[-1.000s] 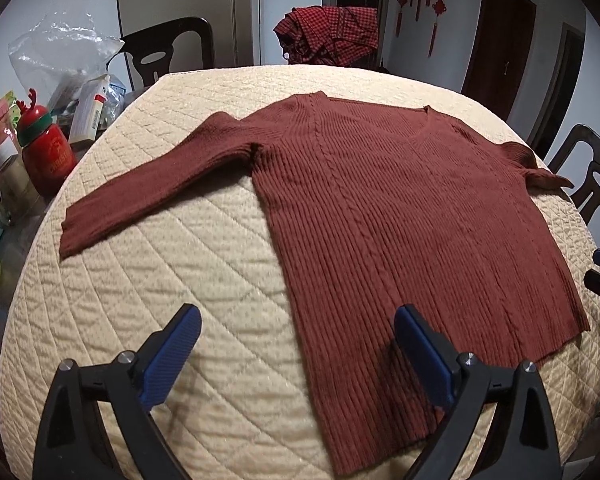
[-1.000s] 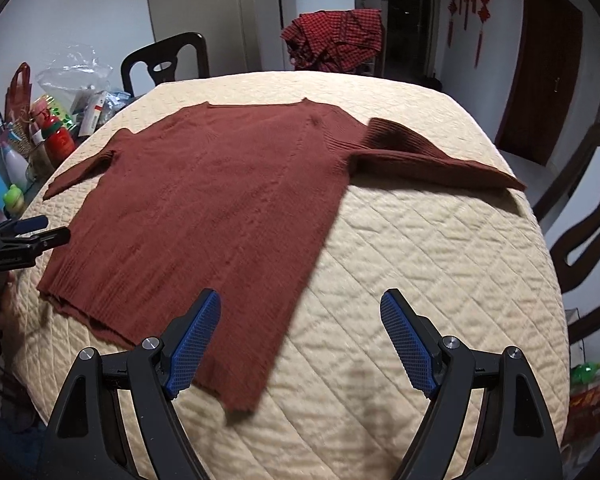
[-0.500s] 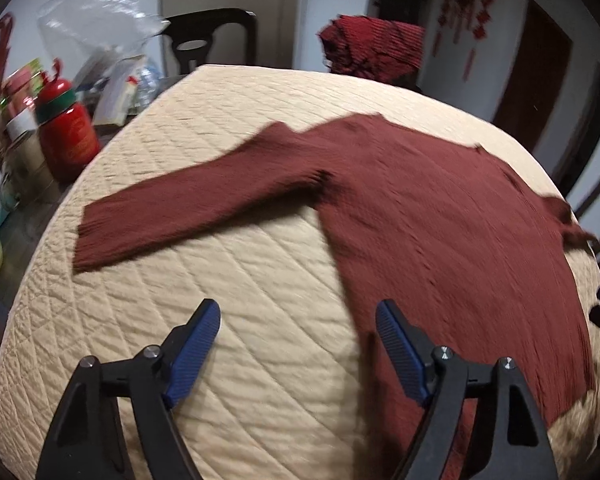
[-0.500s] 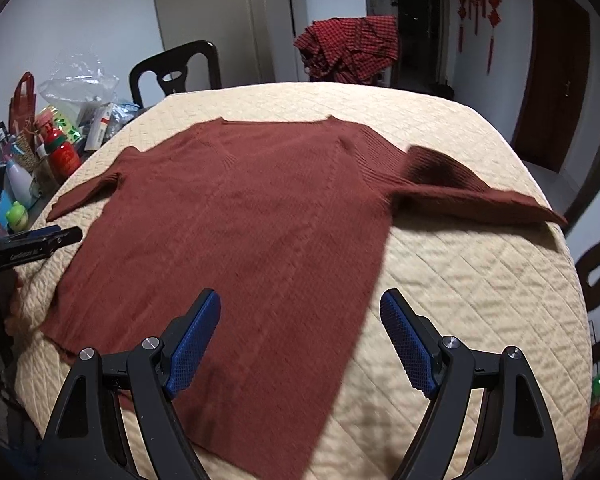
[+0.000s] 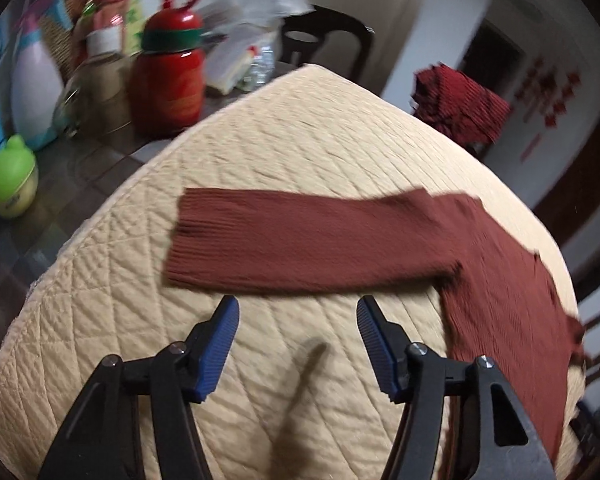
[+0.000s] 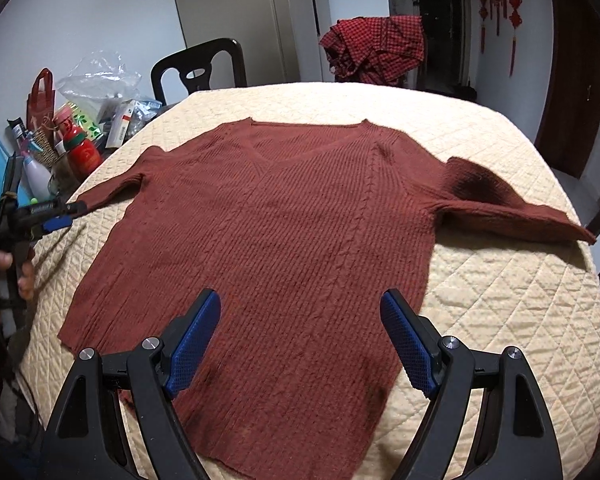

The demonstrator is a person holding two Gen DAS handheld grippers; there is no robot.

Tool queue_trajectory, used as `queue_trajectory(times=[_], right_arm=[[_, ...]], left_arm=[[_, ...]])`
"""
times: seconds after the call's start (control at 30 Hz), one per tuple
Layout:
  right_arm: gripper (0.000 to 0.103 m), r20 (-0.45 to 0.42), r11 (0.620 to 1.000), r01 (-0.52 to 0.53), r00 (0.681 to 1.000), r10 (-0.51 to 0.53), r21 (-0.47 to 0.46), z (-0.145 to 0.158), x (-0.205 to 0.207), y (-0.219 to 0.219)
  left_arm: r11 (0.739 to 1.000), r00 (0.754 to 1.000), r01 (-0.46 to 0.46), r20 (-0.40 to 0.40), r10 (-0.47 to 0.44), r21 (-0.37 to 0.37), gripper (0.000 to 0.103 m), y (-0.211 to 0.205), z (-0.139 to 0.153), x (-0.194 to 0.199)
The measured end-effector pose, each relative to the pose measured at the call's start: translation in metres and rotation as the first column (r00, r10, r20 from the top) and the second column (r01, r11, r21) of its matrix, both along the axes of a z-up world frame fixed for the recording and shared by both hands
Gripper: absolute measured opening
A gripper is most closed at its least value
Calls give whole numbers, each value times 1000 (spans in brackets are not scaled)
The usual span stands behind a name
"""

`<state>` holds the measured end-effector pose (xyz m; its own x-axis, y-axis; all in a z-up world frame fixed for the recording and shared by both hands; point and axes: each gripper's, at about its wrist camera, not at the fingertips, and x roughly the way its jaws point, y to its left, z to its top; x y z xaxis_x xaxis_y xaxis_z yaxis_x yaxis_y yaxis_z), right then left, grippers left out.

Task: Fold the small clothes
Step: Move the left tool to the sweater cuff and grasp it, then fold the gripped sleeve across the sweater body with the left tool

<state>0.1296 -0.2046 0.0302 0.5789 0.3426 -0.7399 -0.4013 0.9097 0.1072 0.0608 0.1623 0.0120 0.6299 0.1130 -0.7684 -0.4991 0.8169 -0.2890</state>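
A rust-brown ribbed V-neck sweater [image 6: 284,220] lies flat, front up, on the quilted beige table cover [image 6: 500,300], both sleeves spread out. In the left wrist view its left sleeve [image 5: 300,244] stretches across just beyond my left gripper [image 5: 298,308], which is open and empty, low over the cover near the sleeve's lower edge. My right gripper [image 6: 300,304] is open and empty above the sweater's lower body. The left gripper also shows in the right wrist view [image 6: 56,216] by the left sleeve's cuff.
Bottles, a red jar [image 5: 170,76], a green frog container [image 5: 10,176], bags and boxes crowd the table's left end. A red checked garment [image 6: 374,46] hangs on a far chair. Dark chairs [image 6: 200,68] stand around the table.
My left gripper has swung left and forward, from the sweater's body to the left sleeve. My right gripper has shifted left, so it now sits over the sweater's lower body.
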Motion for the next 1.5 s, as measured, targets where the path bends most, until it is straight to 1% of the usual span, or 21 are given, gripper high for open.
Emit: queue_trajectory(times=[0.13, 0.2, 0.27, 0.3, 0.33, 0.37, 0.43, 0.5, 0.6, 0.63, 0.7, 0.83, 0.93, 1.03, 1.1, 1.17, 1.27, 1.33, 1.4, 1.47, 1.5], right_arm=[[82, -10, 1000, -5, 1000, 5, -7, -3, 0, 1], [82, -14, 1000, -6, 1000, 6, 0, -3, 0, 0], [82, -20, 1000, -8, 1000, 8, 7, -4, 1, 0], [82, -24, 1000, -10, 1000, 11, 8, -5, 2, 1], [82, -26, 1000, -12, 1000, 12, 8, -5, 2, 2], [82, -28, 1000, -14, 999, 15, 8, -6, 3, 3], [82, -32, 1000, -21, 999, 21, 11, -7, 3, 4], [82, -34, 1000, -24, 999, 24, 12, -8, 4, 5], [82, -38, 999, -29, 999, 29, 18, -9, 5, 5], [82, -38, 999, -30, 999, 31, 19, -9, 4, 5], [82, -37, 999, -31, 999, 32, 20, -9, 5, 5], [82, -40, 999, -23, 999, 24, 28, -11, 7, 2], [82, -46, 999, -11, 999, 13, 34, -14, 8, -1], [82, -52, 999, 2, 999, 0, 38, -16, 9, -4], [82, -54, 999, 12, 999, -9, 43, -16, 9, -7], [82, -58, 998, 24, 998, -20, 53, -16, 10, -11], [82, -64, 997, 46, 997, -41, 65, -15, 12, -16], [82, -66, 996, 60, 996, -55, 70, -14, 13, -20], [82, -68, 994, 71, 996, -65, 82, -12, 14, -23], [82, -69, 992, 78, 995, -71, 96, -10, 16, -25], [82, -70, 991, 81, 995, -74, 104, -9, 17, -26]], left_arm=[[996, 998, -64, 12, 65, -69, 62, 17, -5, 6], [994, 996, -87, 10, 88, -65, 55, 19, -5, 11], [993, 994, -112, -1, 112, -40, 41, 22, -6, 15], [992, 992, -126, -5, 126, -29, 37, 24, -7, 18], [990, 991, -136, -11, 136, -21, 30, 25, -7, 19], [989, 989, -148, -15, 148, -16, 25, 28, -8, 20], [987, 988, -157, -10, 156, -30, 24, 31, -8, 20], [986, 987, -161, -3, 161, -35, 21, 33, -7, 17], [986, 987, -162, 6, 162, -35, 13, 35, -6, 16], [987, 988, -156, 13, 156, -37, 11, 35, -4, 16], [990, 990, -140, 28, 141, -17, 10, 31, 3, 19], [998, 994, -70, 83, 70, 1, 10, 19, 26, 32], [1000, 992, 18, 122, -18, 2, 10, -2, 47, 53], [991, 979, 129, 155, -130, 18, 10, -36, 65, 79], [977, 962, 214, 171, -214, 20, 10, -63, 72, 96], [952, 937, 307, 170, -305, 20, 10, -94, 74, 113], [896, 885, 443, 159, -438, 0, 10, -143, 65, 136], [861, 853, 509, 151, -500, -25, 10, -168, 58, 142], [816, 815, 574, 148, -560, -70, 10, -187, 48, 148], [780, 784, 618, 150, -602, -100, 13, -197, 41, 150], [765, 771, 635, 155, -618, -104, 13, -203, 40, 146]])
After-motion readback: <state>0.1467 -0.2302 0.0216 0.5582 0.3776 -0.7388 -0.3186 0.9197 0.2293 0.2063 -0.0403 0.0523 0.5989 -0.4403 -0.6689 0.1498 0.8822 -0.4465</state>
